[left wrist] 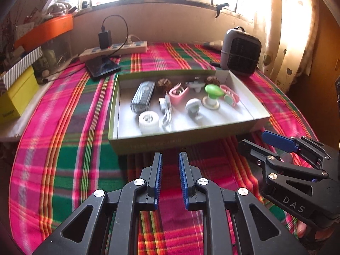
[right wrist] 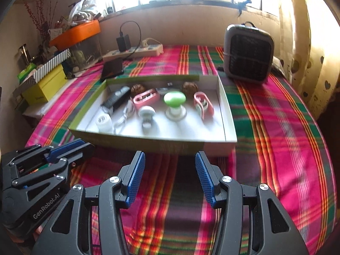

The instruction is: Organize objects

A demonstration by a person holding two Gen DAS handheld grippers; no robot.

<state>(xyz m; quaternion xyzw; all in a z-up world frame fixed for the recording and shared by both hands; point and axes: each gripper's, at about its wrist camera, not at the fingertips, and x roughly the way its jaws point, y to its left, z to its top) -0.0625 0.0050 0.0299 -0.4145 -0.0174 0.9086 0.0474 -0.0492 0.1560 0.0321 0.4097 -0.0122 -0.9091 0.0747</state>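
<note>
A shallow open box with a green rim lies on the plaid cloth just beyond both grippers. Inside it are a green mushroom-shaped piece, a pink clip, a white mushroom-shaped piece, a white round cap, a white cable, a clear grey block and two brown balls. My left gripper hovers before the box's front wall, its jaws a narrow gap apart and empty. My right gripper stands open and empty beside it.
A grey heater stands behind the box at the right. A power strip with a charger and a dark phone lie at the back left. A yellow box and an orange box crowd the left edge.
</note>
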